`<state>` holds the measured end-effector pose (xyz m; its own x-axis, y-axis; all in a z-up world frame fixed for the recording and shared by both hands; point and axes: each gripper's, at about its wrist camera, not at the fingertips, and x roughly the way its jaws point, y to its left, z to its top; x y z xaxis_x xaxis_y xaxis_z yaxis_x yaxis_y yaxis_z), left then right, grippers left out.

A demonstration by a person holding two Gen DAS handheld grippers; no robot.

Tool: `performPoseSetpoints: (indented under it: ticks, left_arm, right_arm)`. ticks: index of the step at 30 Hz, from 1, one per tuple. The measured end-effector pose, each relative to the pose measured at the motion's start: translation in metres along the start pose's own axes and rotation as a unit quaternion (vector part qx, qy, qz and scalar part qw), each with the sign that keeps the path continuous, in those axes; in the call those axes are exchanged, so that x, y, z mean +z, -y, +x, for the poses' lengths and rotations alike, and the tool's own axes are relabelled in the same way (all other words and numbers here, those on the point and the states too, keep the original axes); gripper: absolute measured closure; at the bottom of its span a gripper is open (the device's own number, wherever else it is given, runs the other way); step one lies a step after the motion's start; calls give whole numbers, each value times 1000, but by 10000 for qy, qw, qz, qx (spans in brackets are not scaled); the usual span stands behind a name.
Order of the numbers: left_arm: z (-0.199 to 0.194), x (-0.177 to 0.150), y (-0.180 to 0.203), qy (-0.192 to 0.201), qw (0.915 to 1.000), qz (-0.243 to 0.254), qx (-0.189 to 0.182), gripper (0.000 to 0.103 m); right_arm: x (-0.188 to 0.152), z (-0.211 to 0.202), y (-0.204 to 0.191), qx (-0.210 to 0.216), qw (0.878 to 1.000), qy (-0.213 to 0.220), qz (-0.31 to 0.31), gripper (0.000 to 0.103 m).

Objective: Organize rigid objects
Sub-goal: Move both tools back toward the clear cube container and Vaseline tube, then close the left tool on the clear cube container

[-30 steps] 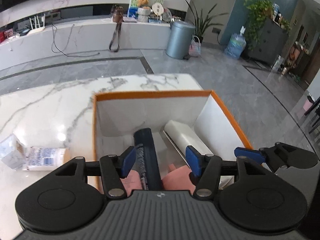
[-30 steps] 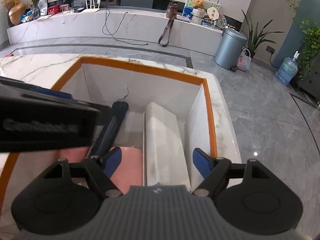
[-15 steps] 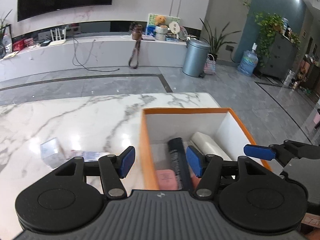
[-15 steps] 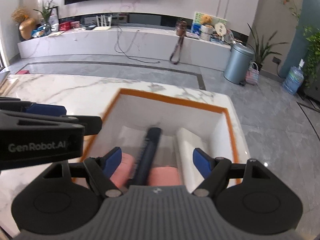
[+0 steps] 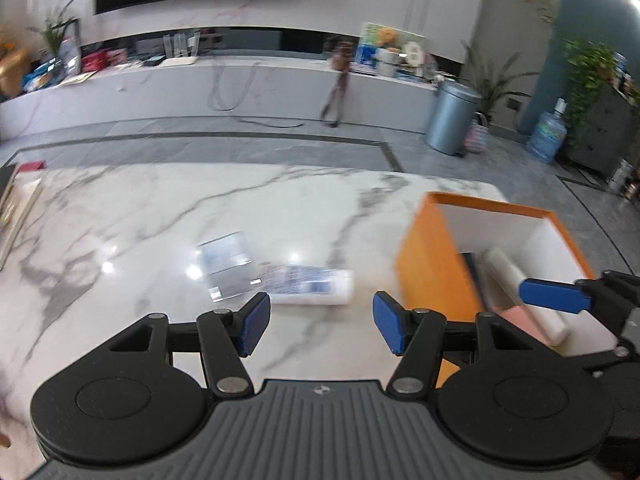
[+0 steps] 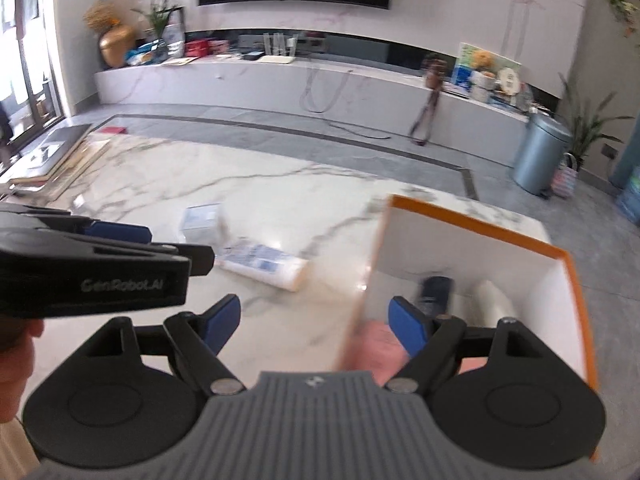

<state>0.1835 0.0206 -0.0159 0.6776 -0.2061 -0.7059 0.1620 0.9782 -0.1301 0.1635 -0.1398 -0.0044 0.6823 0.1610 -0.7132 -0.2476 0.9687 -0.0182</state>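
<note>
An orange-rimmed white box (image 5: 430,264) (image 6: 480,222) stands at the table's right end. A dark tube (image 6: 435,287), a white roll (image 5: 516,280) (image 6: 493,297) and a pink item (image 5: 522,317) (image 6: 378,346) lie inside it. To its left on the marble lie a white tube with blue print (image 5: 310,286) (image 6: 266,266) and a clear plastic box (image 5: 229,266) (image 6: 200,220). My left gripper (image 5: 322,326) (image 6: 100,264) hovers open and empty just short of the white tube. My right gripper (image 6: 316,320) (image 5: 554,296) hangs over the box's left wall; its jaws are opening and grip nothing.
Flat boards and a dark panel (image 6: 60,156) lie at the table's far left corner. A person's hand (image 6: 16,344) holds the left gripper. Beyond the table's far edge are grey floor, a long low shelf and a metal bin (image 5: 450,118).
Both grippers have swung left and drawn back from over the box toward the middle of the table. The dark tube that lay between the left fingers stays in the box.
</note>
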Motion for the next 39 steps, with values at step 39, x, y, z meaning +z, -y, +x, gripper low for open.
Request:
performPoseSetpoints:
  ticks: [39]
  left_arm:
    - [128, 17, -96, -413, 9919, -1172, 275, 21]
  right_arm:
    - [57, 186, -58, 110, 9749, -1371, -1752, 26]
